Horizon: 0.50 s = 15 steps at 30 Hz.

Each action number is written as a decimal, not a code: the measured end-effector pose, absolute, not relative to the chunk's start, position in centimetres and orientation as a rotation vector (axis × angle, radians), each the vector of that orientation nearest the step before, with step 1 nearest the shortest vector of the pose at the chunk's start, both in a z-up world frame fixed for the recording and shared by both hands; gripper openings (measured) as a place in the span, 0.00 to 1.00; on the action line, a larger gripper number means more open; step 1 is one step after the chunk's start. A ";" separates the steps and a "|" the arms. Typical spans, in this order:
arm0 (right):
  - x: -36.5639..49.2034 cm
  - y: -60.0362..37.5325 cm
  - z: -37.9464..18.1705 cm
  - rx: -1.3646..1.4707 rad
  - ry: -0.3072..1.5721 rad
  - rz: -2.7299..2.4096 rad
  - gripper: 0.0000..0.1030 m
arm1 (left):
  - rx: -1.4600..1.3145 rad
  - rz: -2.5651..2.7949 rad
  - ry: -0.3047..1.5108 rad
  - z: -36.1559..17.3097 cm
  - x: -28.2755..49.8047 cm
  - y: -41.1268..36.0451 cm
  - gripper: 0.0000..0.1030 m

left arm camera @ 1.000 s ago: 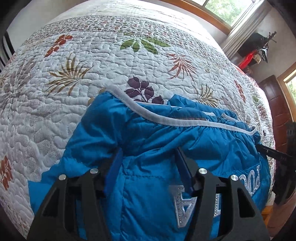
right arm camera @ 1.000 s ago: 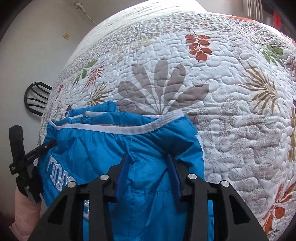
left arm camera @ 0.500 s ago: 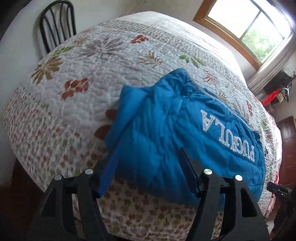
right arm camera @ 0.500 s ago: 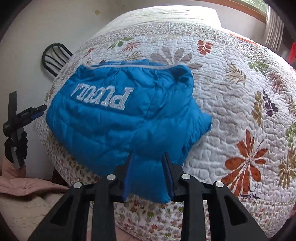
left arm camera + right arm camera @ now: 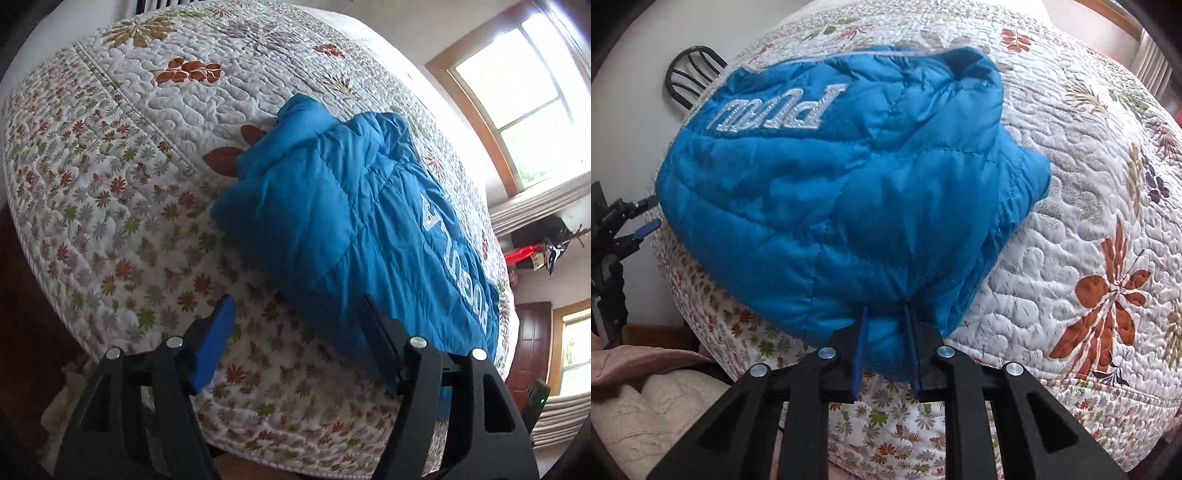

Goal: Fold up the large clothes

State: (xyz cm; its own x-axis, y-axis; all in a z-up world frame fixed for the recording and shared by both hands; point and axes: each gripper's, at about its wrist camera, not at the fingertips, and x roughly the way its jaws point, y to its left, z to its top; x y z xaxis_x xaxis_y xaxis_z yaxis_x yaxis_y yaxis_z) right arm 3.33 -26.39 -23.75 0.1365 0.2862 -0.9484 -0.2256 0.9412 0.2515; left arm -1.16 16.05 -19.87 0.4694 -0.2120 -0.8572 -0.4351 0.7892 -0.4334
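While right fingers (image 5: pixel 884 314) pinch jacket (image 5: pixel 849 177) hem, left fingers (image 5: pixel 299 321) wide beside it

A floral quilted bedspread (image 5: pixel 155 122) covers the bed; daylight pours through a wood-framed window (image 5: pixel 524 96), a dark wooden door (image 5: pixel 528 343) nearby, a black chair (image 5: pixel 692 75) against the pale wall.

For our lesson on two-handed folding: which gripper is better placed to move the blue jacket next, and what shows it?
Right. The right gripper, jaws just closing, pinches the blue jacket at its near edge. The left gripper stands open and empty beside it.
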 end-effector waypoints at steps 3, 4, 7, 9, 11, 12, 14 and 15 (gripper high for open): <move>3.6 -26.5 -24.1 0.070 1.400 0.364 0.16 | -0.691 0.158 1.082 -20.2 -0.4 16.1 0.67; 3.7 -26.5 -24.3 0.071 1.403 0.362 0.15 | -0.697 0.157 1.081 -20.4 -0.1 16.2 0.67; 3.7 -26.4 -24.2 0.059 1.405 0.361 0.15 | -0.716 0.161 1.082 -21.0 0.8 16.8 0.69; 3.7 -26.5 -24.3 0.064 1.405 0.364 0.15 | -0.741 0.166 1.065 -21.3 1.2 17.3 0.70; 3.6 -26.5 -24.3 0.067 1.405 0.366 0.15 | -0.798 0.161 1.043 -21.7 1.5 18.1 0.71; 3.6 -26.4 -24.4 0.066 1.405 0.366 0.15 | -0.843 0.150 1.034 -22.1 1.7 18.6 0.71; 3.8 -26.4 -24.5 0.065 1.406 0.366 0.15 | -0.932 0.123 1.004 -22.9 2.0 19.5 0.70; 3.9 -26.3 -24.5 0.066 1.407 0.367 0.15 | -0.963 0.106 0.995 -23.3 2.2 19.7 0.70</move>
State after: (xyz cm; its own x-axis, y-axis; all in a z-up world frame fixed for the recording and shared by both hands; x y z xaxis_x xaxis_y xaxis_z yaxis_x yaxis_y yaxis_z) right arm 3.92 -26.31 -24.50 0.1166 0.2888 -0.9503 -0.2118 0.9420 0.2603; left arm 2.23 19.71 -23.31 0.5744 -0.3317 -0.7483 -0.4824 0.6014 -0.6368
